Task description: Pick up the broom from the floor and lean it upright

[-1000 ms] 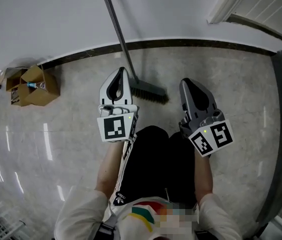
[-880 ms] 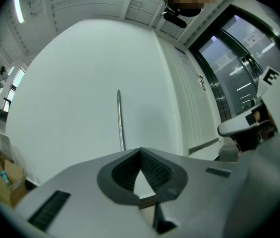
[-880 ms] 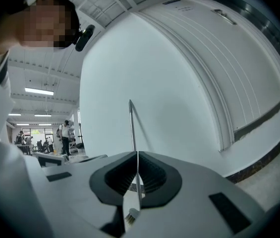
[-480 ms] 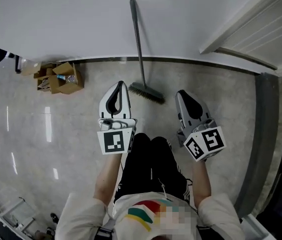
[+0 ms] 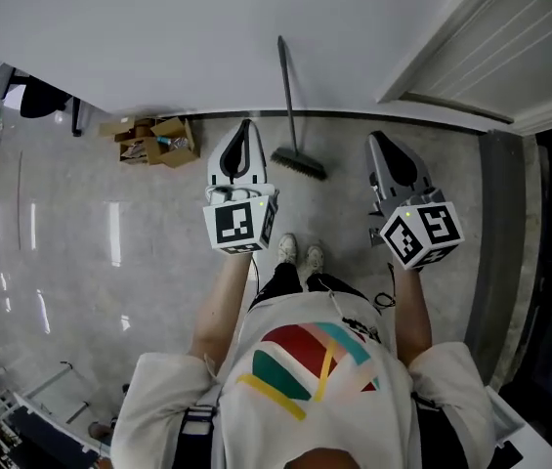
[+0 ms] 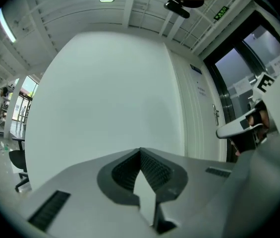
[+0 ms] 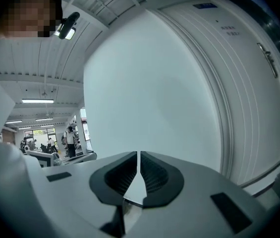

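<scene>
Already the broom (image 5: 289, 106) leans upright against the wall (image 5: 158, 37) (left tool (image 5: 247, 125) and right tool (image 5: 378, 140) both closed, empty).

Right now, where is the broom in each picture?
Head view: the broom is at the top middle, leaning upright on the white wall.
Left gripper view: not in it.
Right gripper view: not in it.
Shared landmark: the white wall, straight ahead in all three views.

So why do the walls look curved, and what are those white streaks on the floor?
Both gripper views: wide-angle lenses bow the wall and door, with dark corners. Head view: the streaks are likely lights mirrored in the glossy floor.
</scene>
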Motion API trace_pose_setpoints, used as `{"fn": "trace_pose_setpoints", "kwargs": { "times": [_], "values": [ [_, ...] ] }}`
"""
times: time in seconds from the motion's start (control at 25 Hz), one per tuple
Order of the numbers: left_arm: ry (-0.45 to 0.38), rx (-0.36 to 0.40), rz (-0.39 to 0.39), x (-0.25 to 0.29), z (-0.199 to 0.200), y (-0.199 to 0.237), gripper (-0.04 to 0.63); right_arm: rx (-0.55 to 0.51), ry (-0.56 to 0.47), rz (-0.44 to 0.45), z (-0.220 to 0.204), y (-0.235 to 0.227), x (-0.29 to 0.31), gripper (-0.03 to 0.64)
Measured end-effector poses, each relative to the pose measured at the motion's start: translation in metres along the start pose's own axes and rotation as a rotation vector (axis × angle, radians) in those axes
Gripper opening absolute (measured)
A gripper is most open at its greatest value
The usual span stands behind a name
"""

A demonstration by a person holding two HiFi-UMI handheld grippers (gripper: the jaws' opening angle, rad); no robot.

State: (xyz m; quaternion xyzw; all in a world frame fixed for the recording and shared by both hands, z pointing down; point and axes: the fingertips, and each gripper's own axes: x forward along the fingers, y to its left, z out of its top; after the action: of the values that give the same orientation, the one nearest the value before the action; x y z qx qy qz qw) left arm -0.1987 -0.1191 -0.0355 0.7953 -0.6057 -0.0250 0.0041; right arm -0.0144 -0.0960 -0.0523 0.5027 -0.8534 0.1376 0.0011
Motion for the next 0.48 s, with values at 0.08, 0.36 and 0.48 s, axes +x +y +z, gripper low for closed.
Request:
{"fn": "trace_pose_setpoints", "kwargs": {
  "times": [0.08,0.36,0.48],
  "values": [
    [-0.019,0.007,-0.006,-0.014,0.014,-0.007,0.043,-0.007,-0.023,0.012,0.005,0.013,-0.014,0.014],
    [-0.026,0.026,-0.021,-0.047,0.032,-0.03,0.043,0.008,-0.044,0.036,-0.002,0.034,-0.046,0.014],
    [-0.035,0.026,-0.025,-0.055,0.039,-0.035,0.043,0.011,-0.056,0.035,-0.001,0.036,-0.056,0.014]
  ]
}}
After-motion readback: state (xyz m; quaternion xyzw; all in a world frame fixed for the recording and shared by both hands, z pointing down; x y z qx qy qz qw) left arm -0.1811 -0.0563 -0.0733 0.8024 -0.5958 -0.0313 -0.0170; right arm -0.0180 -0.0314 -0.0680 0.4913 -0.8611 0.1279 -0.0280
